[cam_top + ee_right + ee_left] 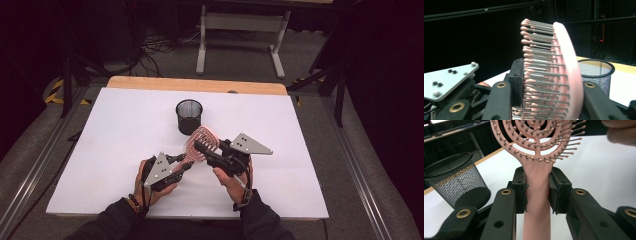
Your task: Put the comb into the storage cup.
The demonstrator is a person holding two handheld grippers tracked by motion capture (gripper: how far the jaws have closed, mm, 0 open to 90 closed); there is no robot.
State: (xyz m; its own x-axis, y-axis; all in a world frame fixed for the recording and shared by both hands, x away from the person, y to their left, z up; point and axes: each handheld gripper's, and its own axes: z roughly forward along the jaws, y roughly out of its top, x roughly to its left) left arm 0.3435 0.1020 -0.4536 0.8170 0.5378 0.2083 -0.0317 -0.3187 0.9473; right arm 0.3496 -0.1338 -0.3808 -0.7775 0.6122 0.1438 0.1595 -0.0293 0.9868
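The left gripper view shows the pink hairbrush [537, 192] clamped by its handle between the jaws of the left hand-held gripper [537, 191], just below the head. In the right gripper view the right hand-held gripper [546, 85] is closed across the brush head [554, 75], one jaw against the bristle tips, the other behind the solid back. The brush looks light and stiff, a hard plastic that could slip in the pads; the bristles are springy and give a poor hold, so the handle seems the safer place to grip. In the high view the brush [200, 142] hangs above the white bench [115, 130], near its middle, just in front of the black mesh cup [189, 116]. Open bench lies on every side, its edges well apart from the brush.
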